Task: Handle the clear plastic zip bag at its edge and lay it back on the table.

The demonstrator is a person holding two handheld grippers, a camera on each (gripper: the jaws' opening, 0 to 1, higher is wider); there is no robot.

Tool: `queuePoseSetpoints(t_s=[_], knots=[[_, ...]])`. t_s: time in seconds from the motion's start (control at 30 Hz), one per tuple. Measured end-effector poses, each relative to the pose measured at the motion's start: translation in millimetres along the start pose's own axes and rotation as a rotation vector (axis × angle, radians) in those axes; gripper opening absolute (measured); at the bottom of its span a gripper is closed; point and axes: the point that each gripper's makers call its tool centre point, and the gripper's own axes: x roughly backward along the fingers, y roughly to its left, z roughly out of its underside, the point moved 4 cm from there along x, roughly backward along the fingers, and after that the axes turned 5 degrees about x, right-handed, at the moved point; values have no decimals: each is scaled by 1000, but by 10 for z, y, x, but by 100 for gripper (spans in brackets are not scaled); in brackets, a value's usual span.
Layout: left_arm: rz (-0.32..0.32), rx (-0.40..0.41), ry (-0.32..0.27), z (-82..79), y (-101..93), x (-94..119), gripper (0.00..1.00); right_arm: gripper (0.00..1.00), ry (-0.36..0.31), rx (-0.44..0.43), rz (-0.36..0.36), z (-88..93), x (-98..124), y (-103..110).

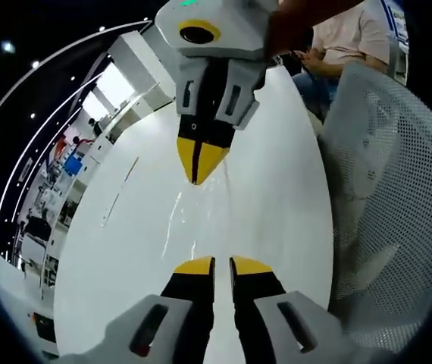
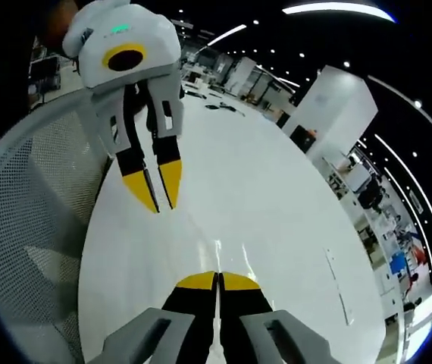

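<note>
The clear bag (image 1: 201, 220) is barely visible on the table (image 1: 277, 152). My right claw (image 2: 217, 277) pinches its edge; my left claw (image 1: 222, 264) stands slightly apart.

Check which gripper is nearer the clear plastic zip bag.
Right, probably. The right gripper, jaws shut, sits at the edge of the clear plastic zip bag; the left gripper, jaws slightly apart, hangs short of it.

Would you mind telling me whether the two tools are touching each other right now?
Apart. In the left gripper view, bare white table separates the right tool from the left tool; the right gripper view shows the same gap between them.
</note>
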Motion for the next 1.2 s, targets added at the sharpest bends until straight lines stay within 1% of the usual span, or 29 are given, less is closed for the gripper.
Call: queuePoseSetpoints(t_s=[0.13, 0.17, 0.23, 0.37, 0.43, 0.5, 0.53, 0.6, 0.7, 0.8, 0.97, 1.03, 1.13, 1.2], knots=[[-3, 35, 2, 49, -2, 39, 8, 0, 12, 6, -1, 51, -42, -17], [-3, 57, -1, 64, -13, 50, 9, 0, 20, 5, -2, 80, -62, -19], [-5, 83, -4, 130, -10, 41, 11, 0, 26, 5, -3, 103, -78, -15], [-8, 114, 2, 209, -33, 57, 13, 0, 36, 0, -10, 139, -98, -4], [-10, 132, 4, 236, -41, 61, 15, 0, 39, -3, -10, 156, -110, -2], [-16, 149, 1, 228, -56, 89, 17, 0, 47, 0, -10, 183, -129, -1], [-23, 183, -8, 236, -55, 95, 18, 0, 53, 0, -13, 196, -139, -3], [-26, 240, -18, 238, -57, 112, 23, 0, 53, 6, -10, 201, -149, -16], [-45, 266, -23, 257, -23, 133, 30, 0, 54, 14, 0, 210, -165, -46], [-60, 319, -35, 283, -5, 152, 37, 0, 60, 16, 1, 229, -187, -67], [-73, 385, -42, 341, -1, 177, 45, 0, 72, 30, 2, 260, -214, -86], [-69, 469, -61, 367, -19, 171, 49, 0, 72, 28, 7, 265, -225, -102], [-79, 490, -66, 369, -41, 199, 55, 0, 76, 20, 14, 280, -251, -134], [-85, 494, -59, 389, -62, 206, 59, 0, 75, 17, 15, 280, -263, -148]])
